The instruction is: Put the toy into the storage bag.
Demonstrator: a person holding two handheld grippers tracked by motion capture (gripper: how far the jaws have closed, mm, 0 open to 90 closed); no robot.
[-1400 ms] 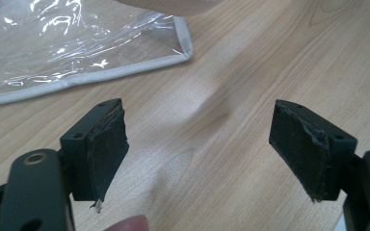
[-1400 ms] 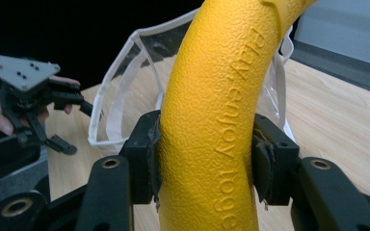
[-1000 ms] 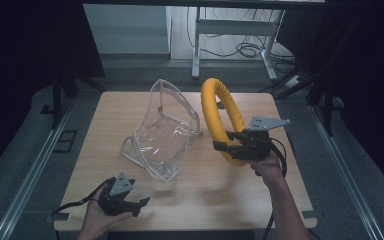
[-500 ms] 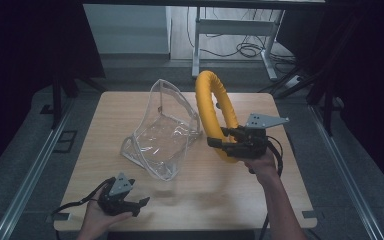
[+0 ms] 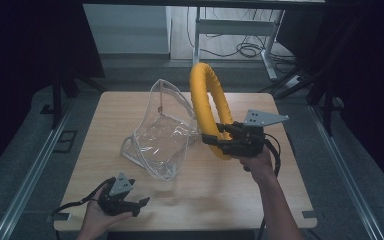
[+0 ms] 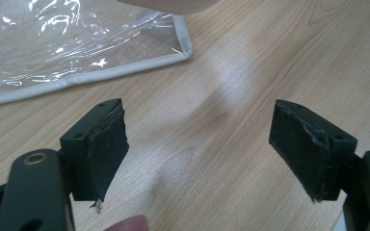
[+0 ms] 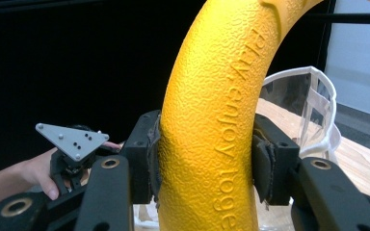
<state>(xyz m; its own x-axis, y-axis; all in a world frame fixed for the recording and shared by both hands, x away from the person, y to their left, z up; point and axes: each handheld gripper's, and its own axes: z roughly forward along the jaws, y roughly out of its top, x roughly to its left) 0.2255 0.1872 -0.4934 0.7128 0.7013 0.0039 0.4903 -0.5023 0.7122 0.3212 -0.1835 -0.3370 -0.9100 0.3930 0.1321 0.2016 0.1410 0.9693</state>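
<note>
The right claw (image 5: 219,135) pinches the lower part of a yellow ring (image 5: 205,98) and holds it on edge above the table (image 5: 280,200), its curve rising away from the person, just beside a clear plastic bag (image 5: 160,135). The bag lies mid-table with its open mouth lifted. The left claw (image 5: 139,204) rests near the table's front edge, spread wide and empty.

- This looks like a lab or test room, not a home: a bare wooden table (image 5: 195,200) stands alone on grey carpet.
- Black curtains (image 5: 25,60) close in both sides, leaving the room dim.
- Metal rails (image 5: 27,170) run along the floor beside the table.
- Behind it stands a metal-framed desk (image 5: 235,27) with loose cables (image 5: 240,50) on the floor beneath.
</note>
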